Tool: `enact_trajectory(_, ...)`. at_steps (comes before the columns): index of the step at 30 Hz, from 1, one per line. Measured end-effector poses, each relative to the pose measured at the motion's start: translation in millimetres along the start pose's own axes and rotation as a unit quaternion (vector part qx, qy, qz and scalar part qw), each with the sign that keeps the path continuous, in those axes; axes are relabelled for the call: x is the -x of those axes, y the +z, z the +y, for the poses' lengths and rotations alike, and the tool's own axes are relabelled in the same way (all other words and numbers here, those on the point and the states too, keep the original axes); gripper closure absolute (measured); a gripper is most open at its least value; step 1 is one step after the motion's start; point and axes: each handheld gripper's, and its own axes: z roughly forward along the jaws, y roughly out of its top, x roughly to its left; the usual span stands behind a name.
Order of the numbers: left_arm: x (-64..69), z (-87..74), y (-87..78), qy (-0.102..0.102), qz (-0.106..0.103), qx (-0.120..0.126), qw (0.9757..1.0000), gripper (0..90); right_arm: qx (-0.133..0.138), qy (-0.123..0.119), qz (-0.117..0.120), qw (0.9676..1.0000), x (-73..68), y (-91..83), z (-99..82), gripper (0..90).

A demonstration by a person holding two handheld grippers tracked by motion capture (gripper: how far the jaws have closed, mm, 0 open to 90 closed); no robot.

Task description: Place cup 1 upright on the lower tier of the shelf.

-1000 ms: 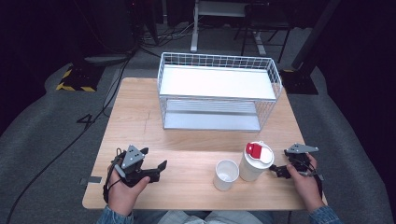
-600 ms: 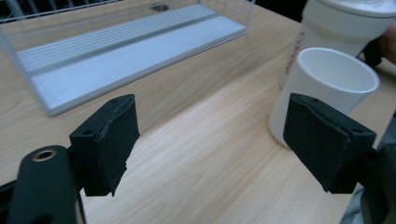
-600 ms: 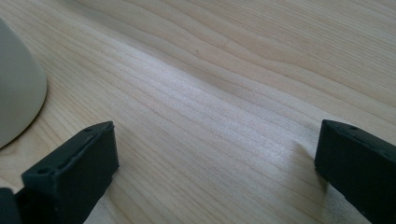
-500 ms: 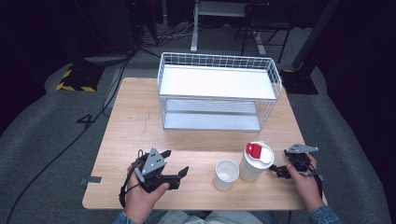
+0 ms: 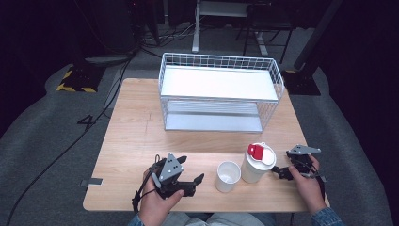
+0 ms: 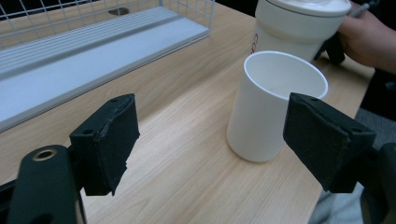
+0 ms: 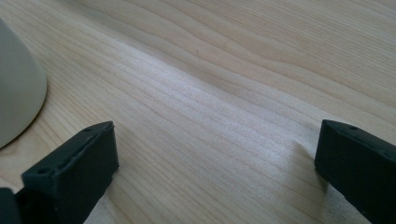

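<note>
Fingers (image 6: 109,142) of the left gripper (image 5: 188,176) are wide open just beside the small white paper cup (image 6: 275,105), which could tip if bumped; the right gripper (image 5: 282,172) is open too.

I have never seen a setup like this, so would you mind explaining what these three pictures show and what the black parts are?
No robot here: a person at a wooden table holds a hand tool in each hand, each ending in a two-jaw claw. The high view looks down from above: the left claw is near the front edge, the right claw beside the cups. The other two pictures come from cameras riding on the claws, so the black blocks at the bottom are each claw's own jaws. On the table stand an open white cup, a taller lidded cup with a red patch on its lid, and a white wire basket. Both claws are open and hold nothing; the left one faces the open cup.
</note>
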Motion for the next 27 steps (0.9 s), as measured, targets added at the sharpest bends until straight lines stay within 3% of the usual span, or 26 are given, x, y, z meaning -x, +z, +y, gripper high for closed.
enact_trajectory(4,6.6,1.1,8.4,-0.005,-0.015,0.006,0.9999,19.8,0.000,0.000,0.000,1.0000,0.0,0.0,0.0,0.0)
enact_trajectory(12,21.7,3.0,25.1,0.006,-0.043,0.013,0.9990,19.6,0.000,0.000,0.000,1.0000,0.0,0.0,0.0,0.0)
enact_trajectory(27,46.9,-2.3,60.2,0.025,-0.061,0.000,0.9978,15.8,0.000,0.000,0.000,1.0000,0.0,0.0,0.0,0.0)
